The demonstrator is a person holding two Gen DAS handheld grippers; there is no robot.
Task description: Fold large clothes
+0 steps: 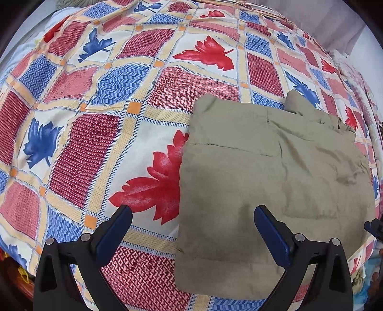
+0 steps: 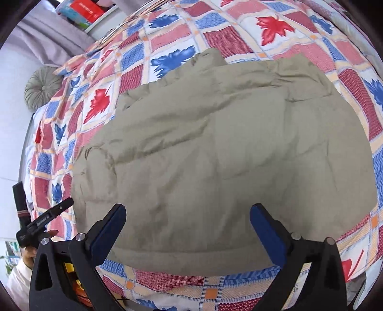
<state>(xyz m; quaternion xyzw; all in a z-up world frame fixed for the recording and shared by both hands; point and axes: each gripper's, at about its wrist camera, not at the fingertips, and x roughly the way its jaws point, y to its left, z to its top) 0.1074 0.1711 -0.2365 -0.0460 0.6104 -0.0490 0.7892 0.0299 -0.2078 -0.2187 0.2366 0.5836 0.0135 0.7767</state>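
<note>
A khaki padded garment (image 1: 270,181) lies folded into a rough rectangle on a bed with a red, blue and cream leaf-patterned cover (image 1: 119,100). My left gripper (image 1: 192,211) is open and empty, hovering over the garment's left edge. In the right wrist view the same garment (image 2: 227,148) fills the middle, and my right gripper (image 2: 188,209) is open and empty above its near hem. The left gripper's body (image 2: 43,222) shows at that view's left edge.
The bed cover (image 2: 275,26) extends all around the garment. A round grey cushion (image 2: 42,88) and a curtain (image 2: 47,38) lie at the bed's far left. A shelf with books (image 2: 83,12) stands behind. The bed's near edge runs under both grippers.
</note>
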